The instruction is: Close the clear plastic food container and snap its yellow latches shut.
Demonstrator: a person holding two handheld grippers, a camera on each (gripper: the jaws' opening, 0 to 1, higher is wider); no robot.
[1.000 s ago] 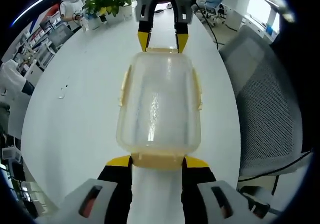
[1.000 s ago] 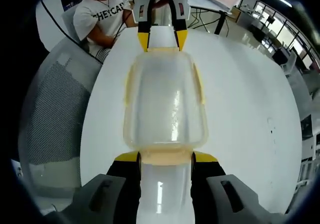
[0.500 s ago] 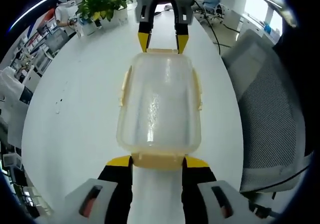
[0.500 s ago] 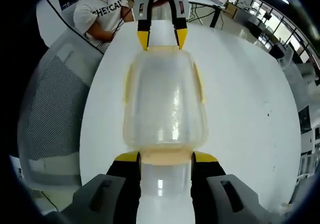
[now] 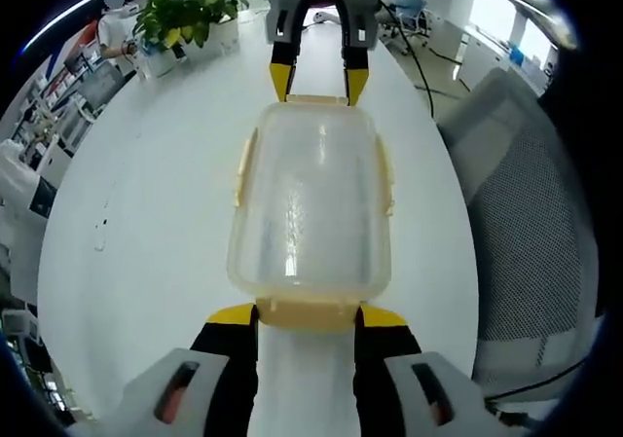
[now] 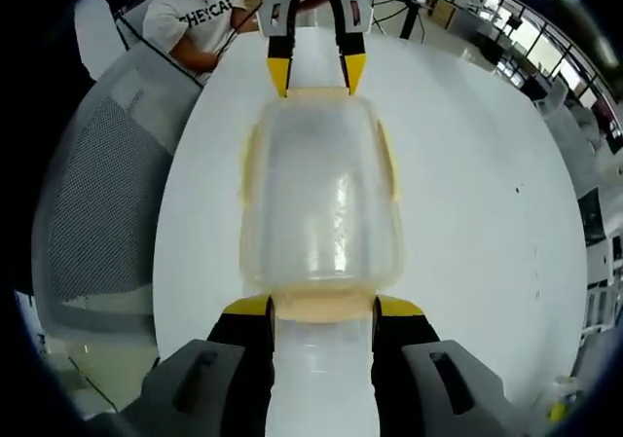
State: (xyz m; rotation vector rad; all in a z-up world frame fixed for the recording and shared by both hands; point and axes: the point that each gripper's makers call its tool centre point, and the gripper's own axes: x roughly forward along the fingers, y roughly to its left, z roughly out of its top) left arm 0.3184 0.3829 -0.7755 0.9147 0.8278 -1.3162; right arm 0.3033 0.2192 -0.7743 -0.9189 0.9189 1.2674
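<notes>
Both claws (image 5: 308, 312) (image 6: 324, 307) grip opposite end latches of the container (image 5: 311, 203).

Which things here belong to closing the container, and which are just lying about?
Job:
clear container
end latch
side latch
left tongs
right tongs

Lying about:
white table
potted plants
mesh chair
</notes>
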